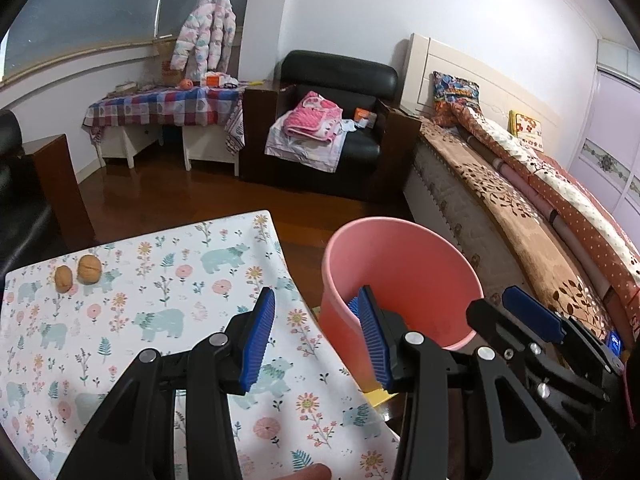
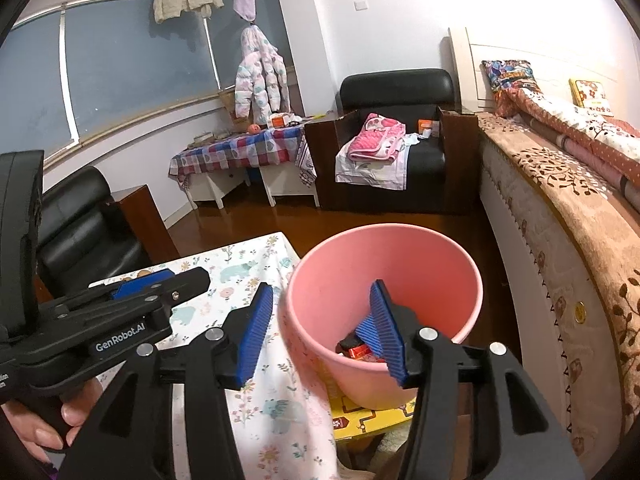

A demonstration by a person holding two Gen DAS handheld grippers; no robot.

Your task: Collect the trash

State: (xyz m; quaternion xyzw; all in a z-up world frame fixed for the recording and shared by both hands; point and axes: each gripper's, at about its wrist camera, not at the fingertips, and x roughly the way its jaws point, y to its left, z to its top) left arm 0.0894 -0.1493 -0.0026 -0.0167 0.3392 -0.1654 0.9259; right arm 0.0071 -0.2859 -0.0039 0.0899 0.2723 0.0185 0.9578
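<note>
White lettering "GenRobot.AI" runs along the black body of the left gripper (image 2: 160, 280), seen from the right wrist cam. Below it, at the pic's left edge, a few more white letters sit on the same black housing, cut off and too small to read, possibly the end of a word. Boxes on the armchair (image 2: 394, 136) and side table (image 2: 240, 148) carry print, but it's too blurred to read.

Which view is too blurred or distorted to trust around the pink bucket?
Neither: the left wrist view shows the pink bucket sharp, though the fisheye bends the bed edge; the right wrist view is equally sharp, with the tablecloth soft up close.
</note>
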